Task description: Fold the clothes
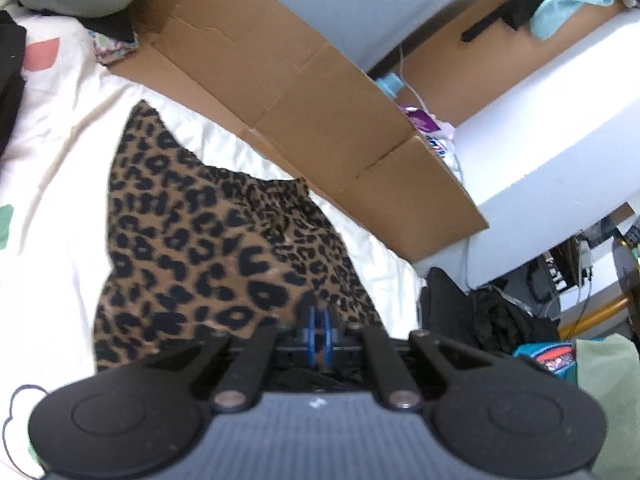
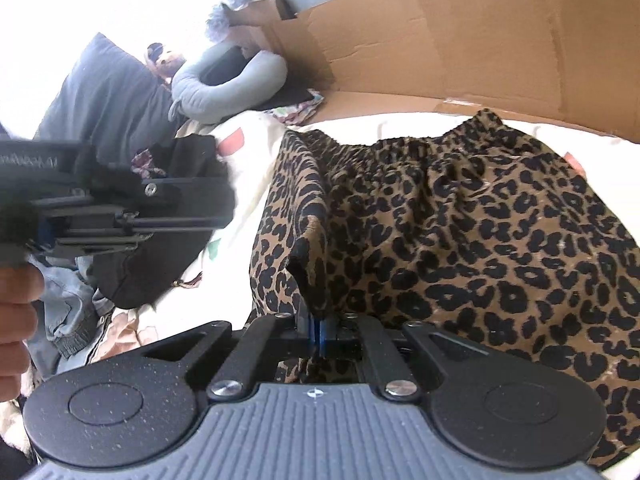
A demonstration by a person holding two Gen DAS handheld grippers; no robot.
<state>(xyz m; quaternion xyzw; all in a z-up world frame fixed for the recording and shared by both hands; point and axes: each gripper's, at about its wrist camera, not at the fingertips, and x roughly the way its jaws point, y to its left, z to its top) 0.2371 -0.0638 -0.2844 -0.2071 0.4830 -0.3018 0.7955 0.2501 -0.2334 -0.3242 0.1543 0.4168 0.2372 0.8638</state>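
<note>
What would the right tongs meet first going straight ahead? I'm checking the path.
The leopard-print garment: the right tongs are already shut on its edge, and more of its cloth lies directly ahead.

One garment [image 2: 460, 220] in brown fabric with black leopard spots was observed spread on a white bed cover. A gathered elastic waistband [image 2: 420, 148] was noted at its far edge, near a cardboard sheet. The cloth was rumpled, not flat. On its left side a fold [image 2: 308, 240] was seen raised, with the near edge lifted off the cover.
</note>
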